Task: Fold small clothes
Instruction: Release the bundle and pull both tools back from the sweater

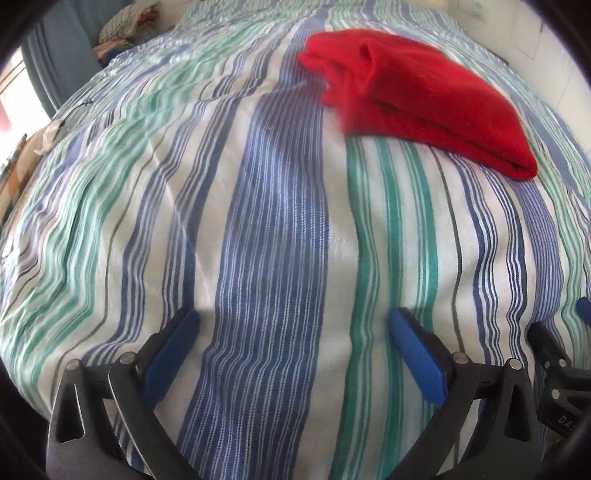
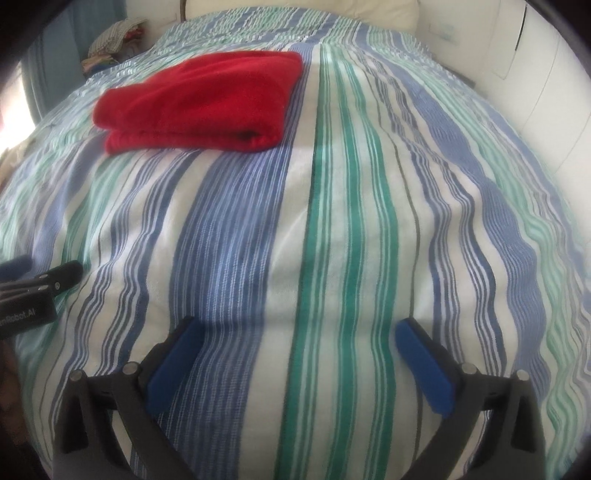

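Both the left gripper (image 1: pixel 295 314) and the right gripper (image 2: pixel 295 325) gape wide, holding nothing. The folded red garment (image 1: pixel 413 99) lies well beyond the jaws on the striped bedspread (image 1: pixel 258 221). Partial lettering "Robot.AI" shows on the left gripper's body.

Likely a bedroom: striped bedspread (image 1: pixel 273 221), pillow (image 2: pixel 369 11).
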A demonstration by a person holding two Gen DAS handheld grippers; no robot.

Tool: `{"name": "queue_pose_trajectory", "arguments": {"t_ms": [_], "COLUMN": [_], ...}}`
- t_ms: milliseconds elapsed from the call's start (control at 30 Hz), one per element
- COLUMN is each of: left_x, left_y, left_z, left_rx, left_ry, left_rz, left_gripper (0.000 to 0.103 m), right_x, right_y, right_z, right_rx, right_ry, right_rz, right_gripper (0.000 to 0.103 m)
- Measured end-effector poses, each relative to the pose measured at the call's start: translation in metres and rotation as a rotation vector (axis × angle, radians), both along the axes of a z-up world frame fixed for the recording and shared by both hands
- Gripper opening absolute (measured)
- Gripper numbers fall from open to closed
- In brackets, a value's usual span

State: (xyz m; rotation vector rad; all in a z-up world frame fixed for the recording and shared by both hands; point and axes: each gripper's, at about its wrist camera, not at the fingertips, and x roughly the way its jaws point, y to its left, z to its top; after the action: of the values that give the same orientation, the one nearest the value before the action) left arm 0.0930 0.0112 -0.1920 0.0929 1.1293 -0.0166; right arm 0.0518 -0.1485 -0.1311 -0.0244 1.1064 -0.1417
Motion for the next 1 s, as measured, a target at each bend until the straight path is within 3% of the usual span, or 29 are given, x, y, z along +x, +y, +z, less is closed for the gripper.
{"name": "queue_pose_trajectory", "arguments": {"t_ms": [600,1000], "left_x": [0.011,0.026], "left_y": [0.005,0.010], "left_z": [-0.004,-0.007], "left_rx": [-0.027,-0.028], "left_ry": [0.026,-0.007], "left_rz": [0.003,-0.015], "left_gripper": [0.103,0.103], "right_x": [-0.003,0.001], "right_y": [0.001,-0.006], "right_z": [-0.002,-0.003], "right_rx": [-0.001,0.043], "right_ry": [0.002,0.016], "right_rz": [-0.005,-0.022], "right_gripper": [0.103,0.103]}}
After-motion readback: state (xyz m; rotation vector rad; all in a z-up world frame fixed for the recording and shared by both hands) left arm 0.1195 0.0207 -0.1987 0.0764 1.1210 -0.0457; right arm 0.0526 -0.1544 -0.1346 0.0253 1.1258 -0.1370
